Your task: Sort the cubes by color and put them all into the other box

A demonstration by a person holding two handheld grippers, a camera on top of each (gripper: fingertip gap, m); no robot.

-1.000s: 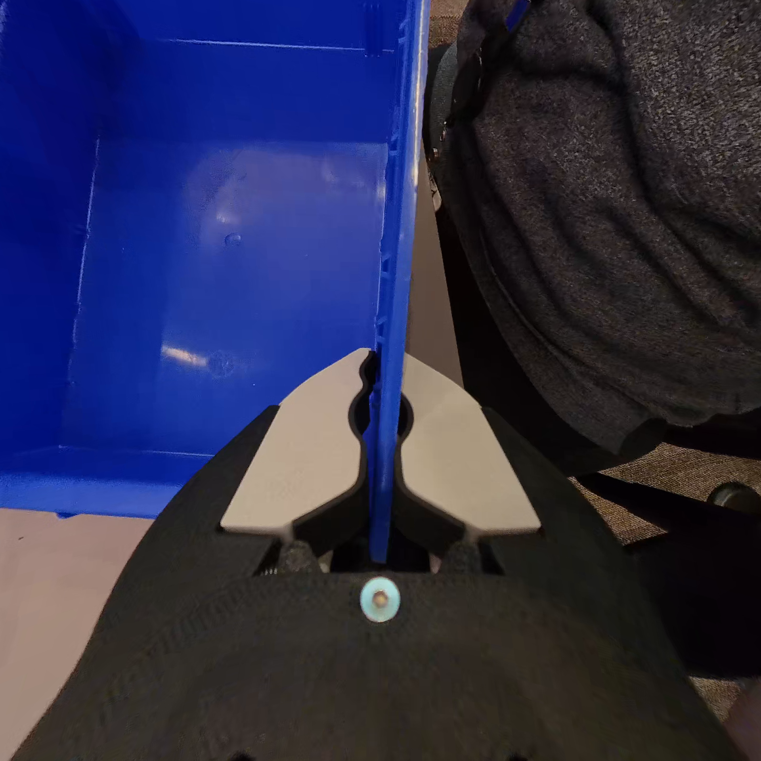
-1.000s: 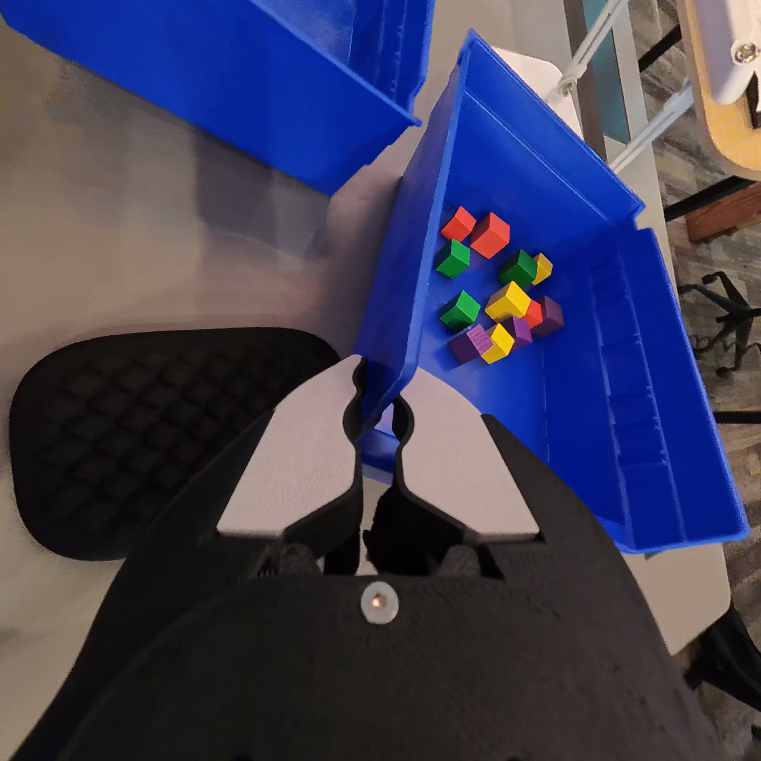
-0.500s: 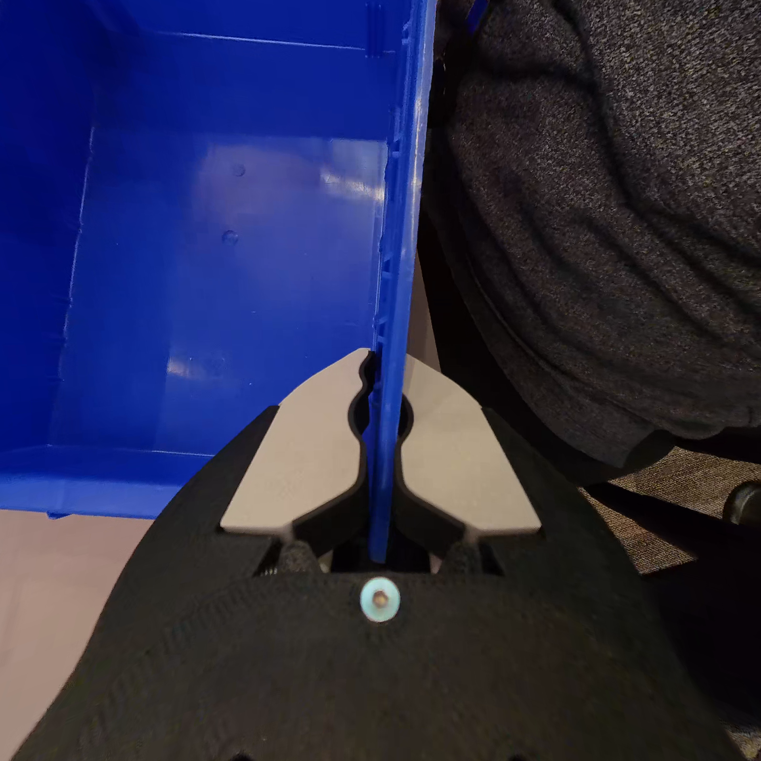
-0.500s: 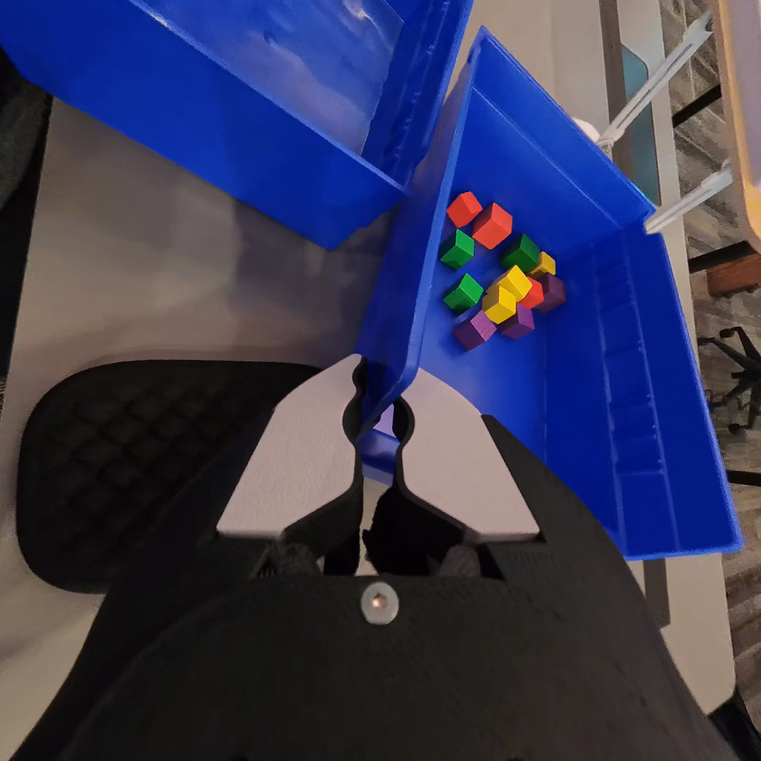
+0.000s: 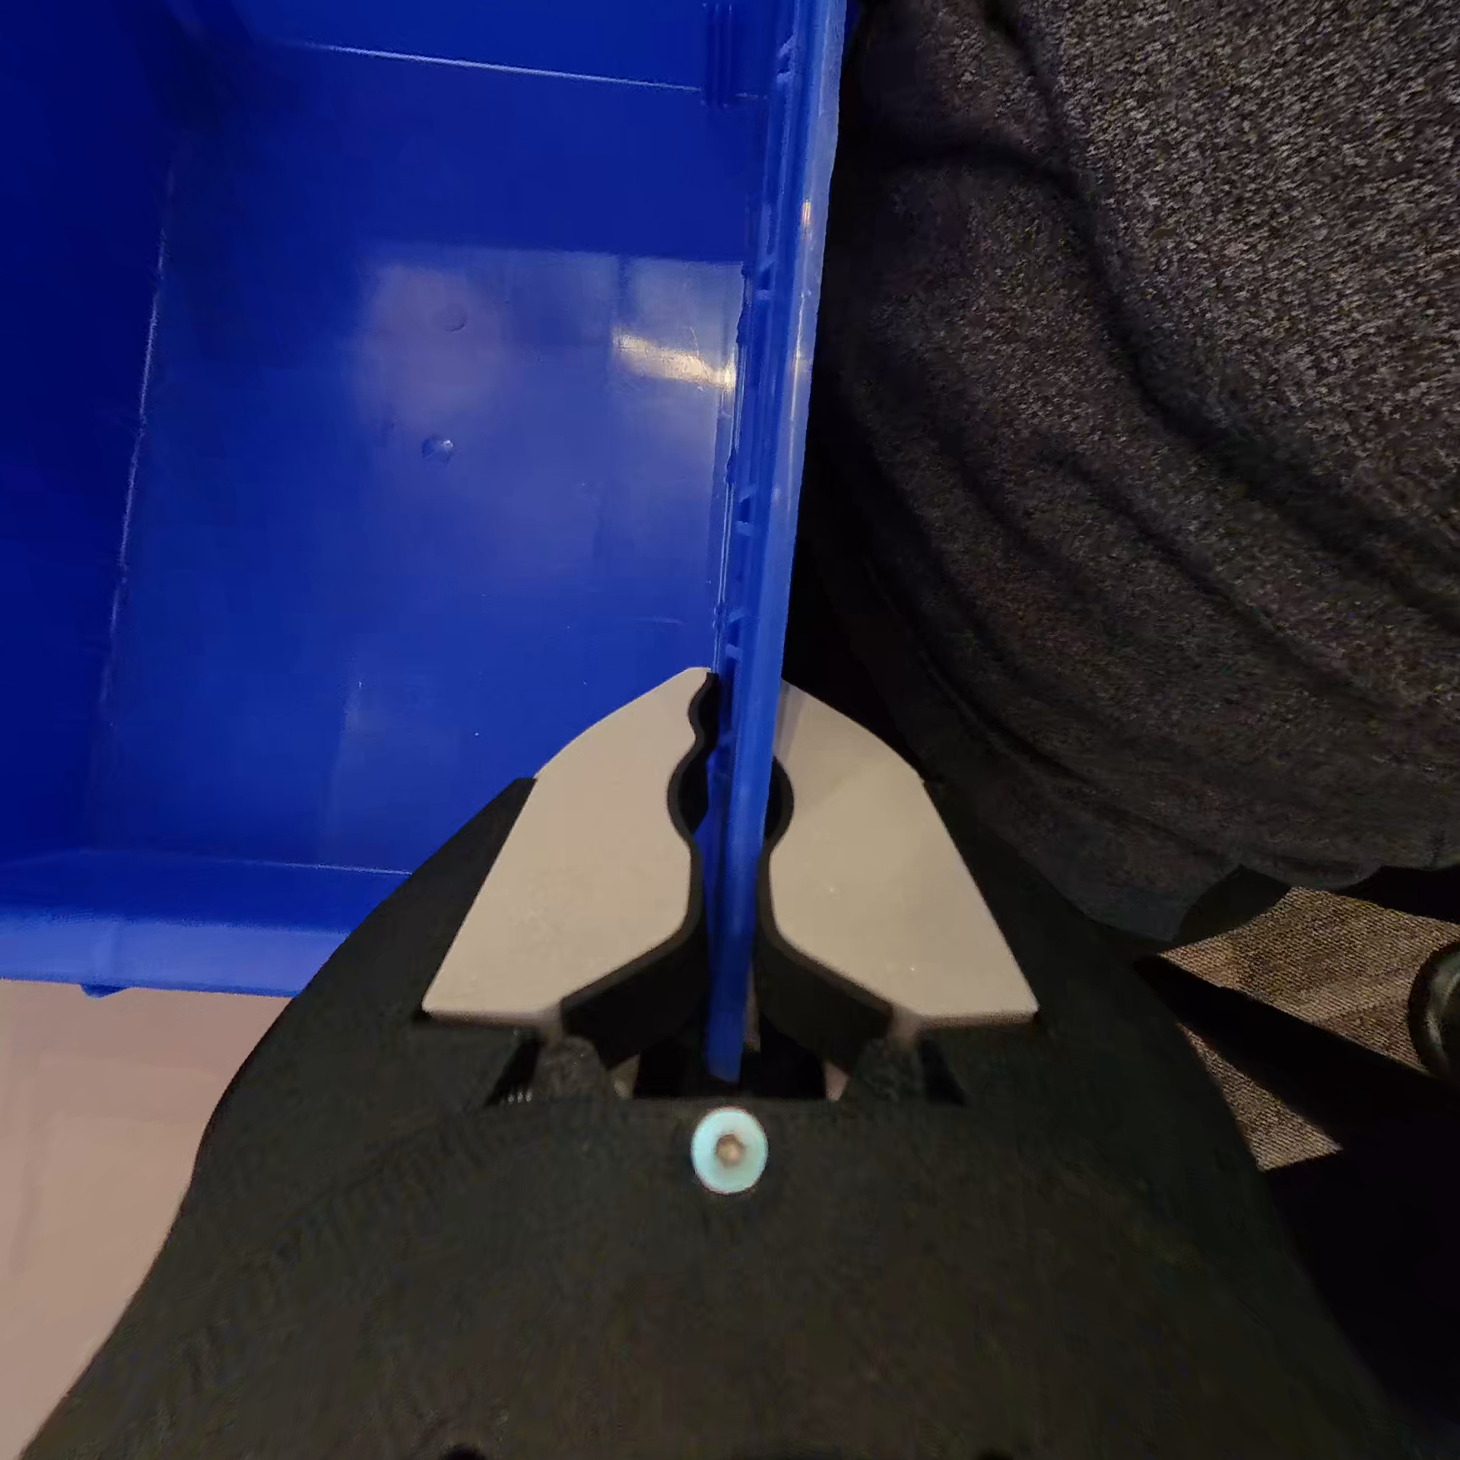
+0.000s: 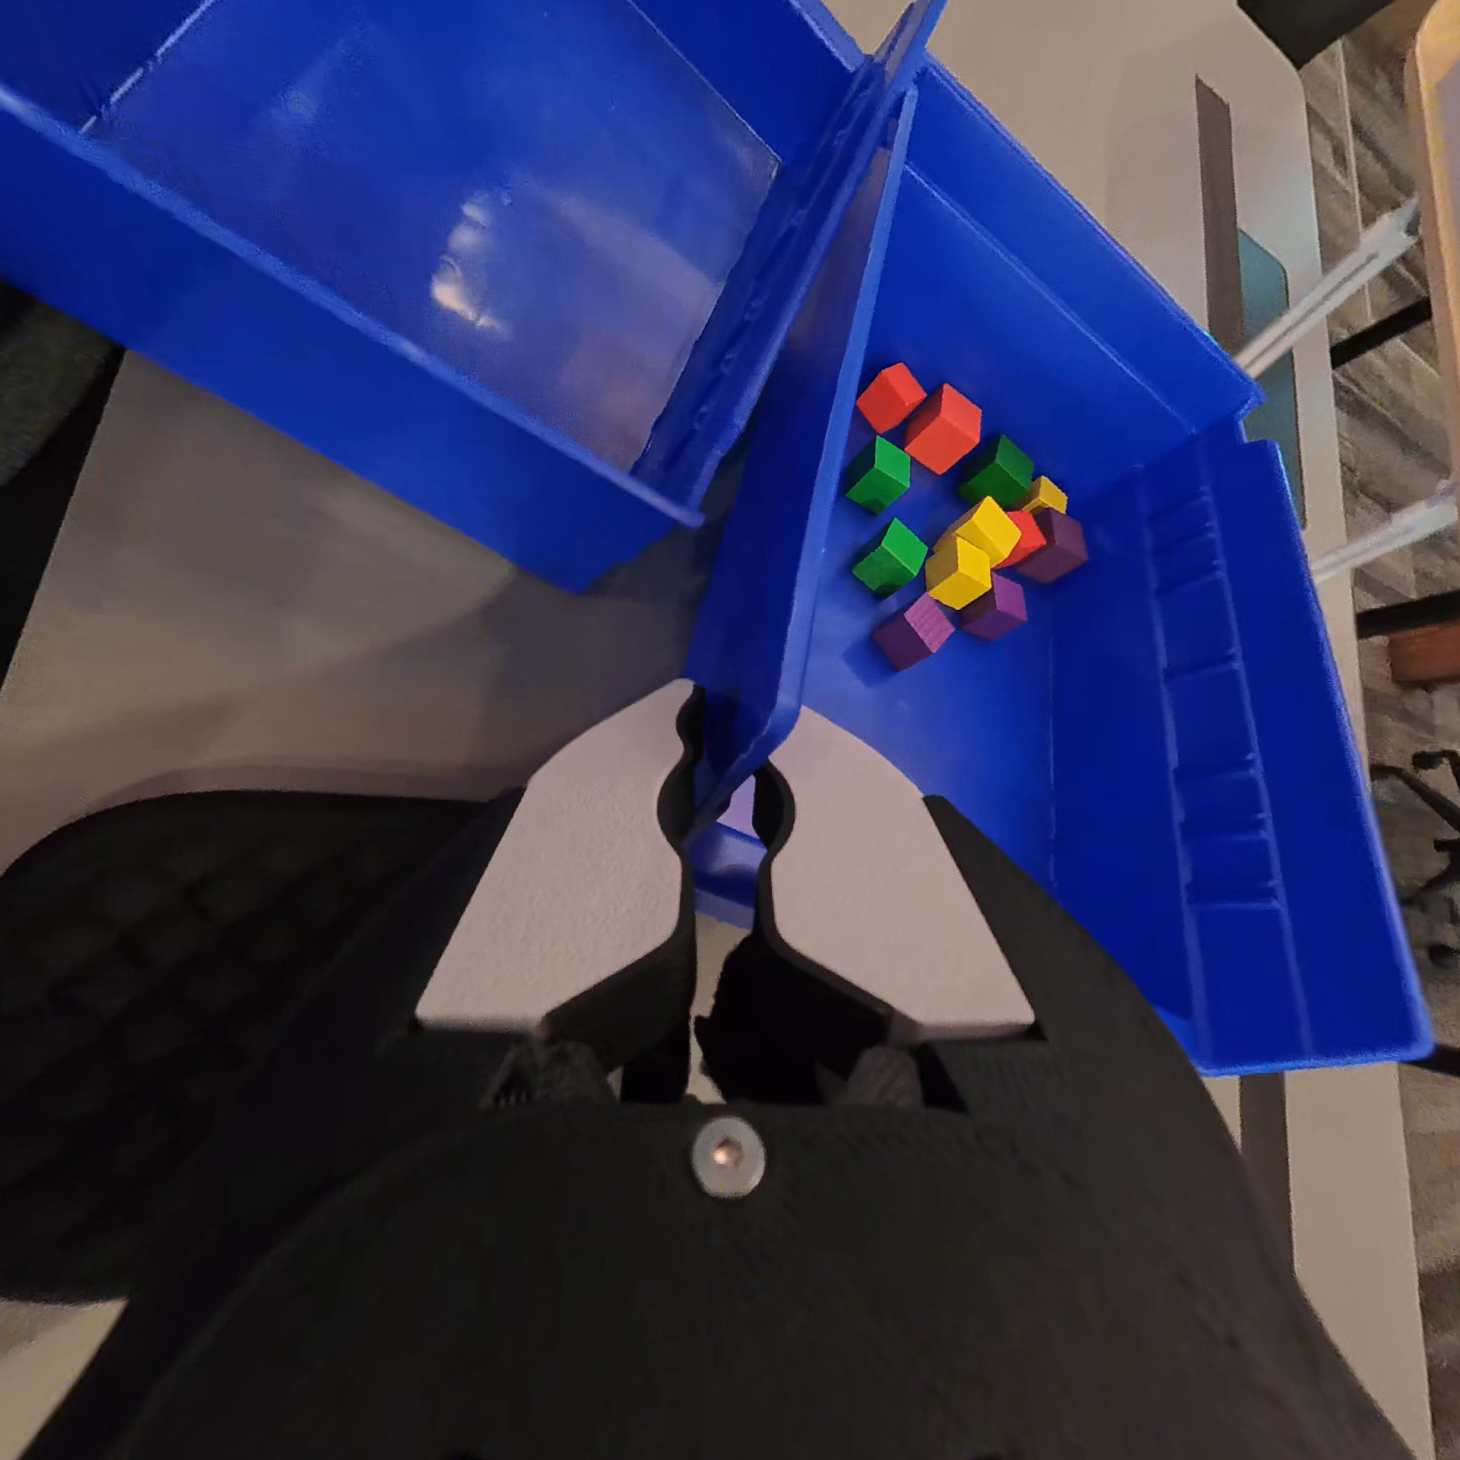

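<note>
Left gripper (image 5: 739, 711): clamped on the right-hand wall of the empty blue box (image 5: 395, 474). The wall runs from 6 o'clock to 12 o'clock between the two pale fingers (image 5: 600, 853), and both pads press on it. The floor of this box is bare and glossy. A person's dark grey sleeve (image 5: 1145, 474) fills the 3 o'clock side of the left wrist view; pale desk (image 5: 95, 1145) shows at 8 o'clock.

Right gripper (image 6: 731, 735): clamped on the near corner wall of the second blue box (image 6: 1106, 750), which holds the cubes. In the right wrist view the empty box (image 6: 395, 237) lies at 11 o'clock, its corner touching or just beside the rim of the filled box near 12 o'clock. A black pad (image 6: 197, 987) lies on the desk at 8 o'clock.

Step in hand, as judged: positioning. Both boxes are gripped by their walls and set close together; no cube has been transferred and no sorting has begun.

Next move, as judged: release one box wall, then reach into the filled box for a single cube of one colour. The cluster is tight, so an outlying cube is the easier first pick.

Cubes (image 6: 964, 513): small, painted, apparently wooden, lying together at 1 o'clock on the box floor. Red ones (image 6: 940, 427) sit farthest, green ones (image 6: 889, 557) to the left, yellow ones (image 6: 960, 569) in the middle, partly stacked, and purple ones (image 6: 916, 632) nearest.
</note>
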